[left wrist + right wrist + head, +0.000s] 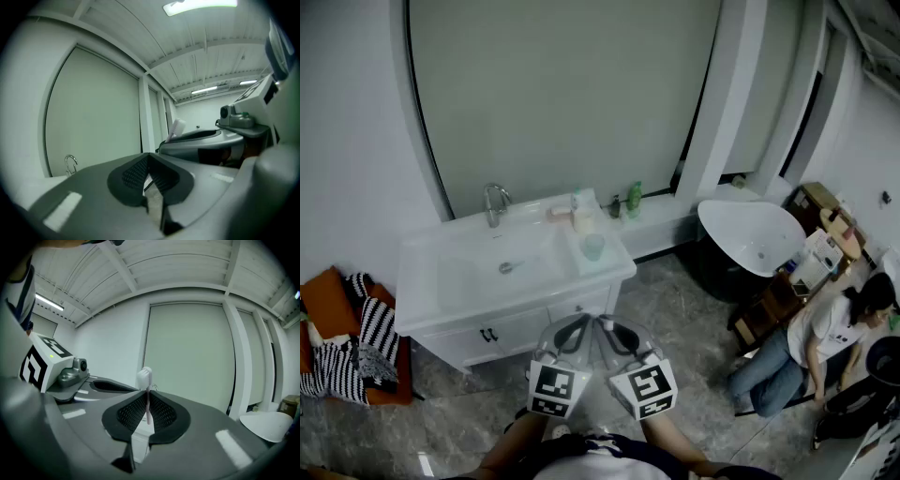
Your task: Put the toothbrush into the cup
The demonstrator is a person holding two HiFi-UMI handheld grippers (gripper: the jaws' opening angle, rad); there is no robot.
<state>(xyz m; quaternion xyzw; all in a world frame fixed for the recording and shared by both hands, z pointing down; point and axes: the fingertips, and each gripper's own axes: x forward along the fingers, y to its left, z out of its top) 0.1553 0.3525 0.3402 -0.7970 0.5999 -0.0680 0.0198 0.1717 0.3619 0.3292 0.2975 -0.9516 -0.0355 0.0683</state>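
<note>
Right fingers [164,414] clamp toothbrush [145,377], handle below hidden; left fingers [133,174] together, empty.

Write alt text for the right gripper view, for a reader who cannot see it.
The right gripper is shut on a pink-handled toothbrush, whose white head stands upright above the jaws. Behind is a large pale wall panel, with a white basin at lower right.

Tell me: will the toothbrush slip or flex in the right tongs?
Likely stiff and light: the toothbrush is thin and stands upright. The right tongs pinch only its slim handle, so it might pivot.
</note>
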